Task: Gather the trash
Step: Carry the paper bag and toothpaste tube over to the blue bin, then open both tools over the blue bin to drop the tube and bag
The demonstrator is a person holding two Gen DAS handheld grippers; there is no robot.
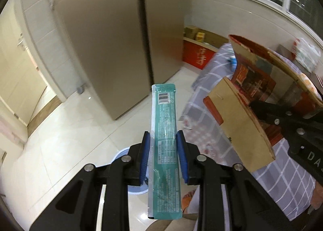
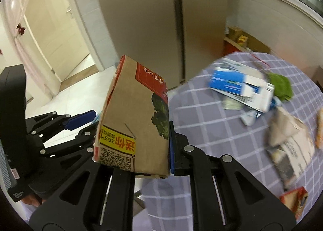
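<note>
The left gripper [image 1: 164, 156] is pinching a long teal foil sachet [image 1: 164, 146] between its blue pads, above tiled floor and a pale blue bin [image 1: 123, 155]. The sachet is looking light, limp and slippery, best gripped mid-length. To the right, the right gripper [image 2: 135, 146] is clamping a flattened cardboard carton [image 2: 135, 118], stiff and light, beside the checked tablecloth [image 2: 201, 122] bearing more litter.

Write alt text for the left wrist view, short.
The left claw grips a long teal wrapper above a pale tiled floor. At right, the right claw holds a flattened red-and-brown carton over a checked tablecloth.
</note>
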